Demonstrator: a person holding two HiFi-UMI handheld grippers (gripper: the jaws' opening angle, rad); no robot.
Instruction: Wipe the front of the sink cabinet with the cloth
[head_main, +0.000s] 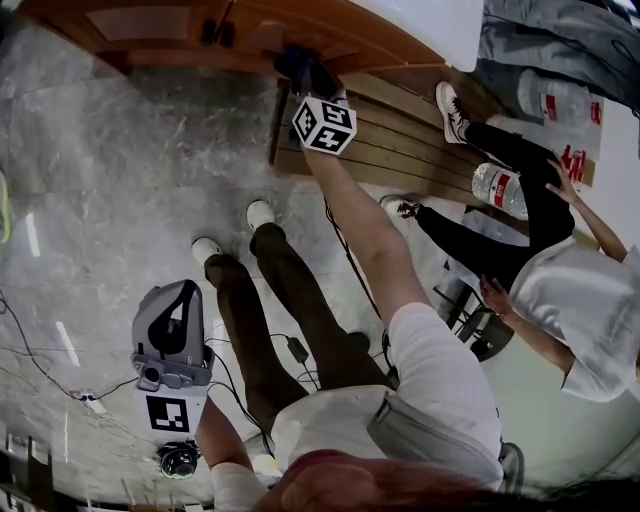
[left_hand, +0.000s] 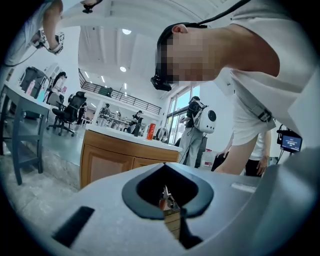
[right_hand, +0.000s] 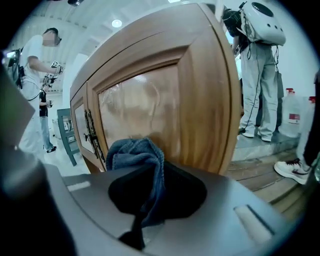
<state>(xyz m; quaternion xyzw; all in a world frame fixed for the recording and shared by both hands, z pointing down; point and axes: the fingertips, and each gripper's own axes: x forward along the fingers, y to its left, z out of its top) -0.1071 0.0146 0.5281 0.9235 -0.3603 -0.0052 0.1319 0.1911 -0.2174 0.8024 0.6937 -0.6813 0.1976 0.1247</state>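
Observation:
A dark blue cloth (right_hand: 137, 155) is bunched in my right gripper (right_hand: 145, 192), which is shut on it. The cloth (head_main: 303, 68) presses against the wooden sink cabinet front (head_main: 200, 25) near its right-hand end. In the right gripper view the cloth sits low on a glossy door panel (right_hand: 150, 100), close to the cabinet's corner. My left gripper (head_main: 183, 300) hangs at the person's side over the marble floor, far from the cabinet, jaws together with nothing held. From the left gripper (left_hand: 167, 200) view the cabinet (left_hand: 115, 160) stands some way off.
A slatted wooden platform (head_main: 420, 130) lies right of the cabinet, with large water bottles (head_main: 500, 185) on it. A bystander (head_main: 560, 290) crouches at the right. Cables (head_main: 295, 345) trail on the floor by my legs. Dark door handles (right_hand: 92, 135) sit left of the cloth.

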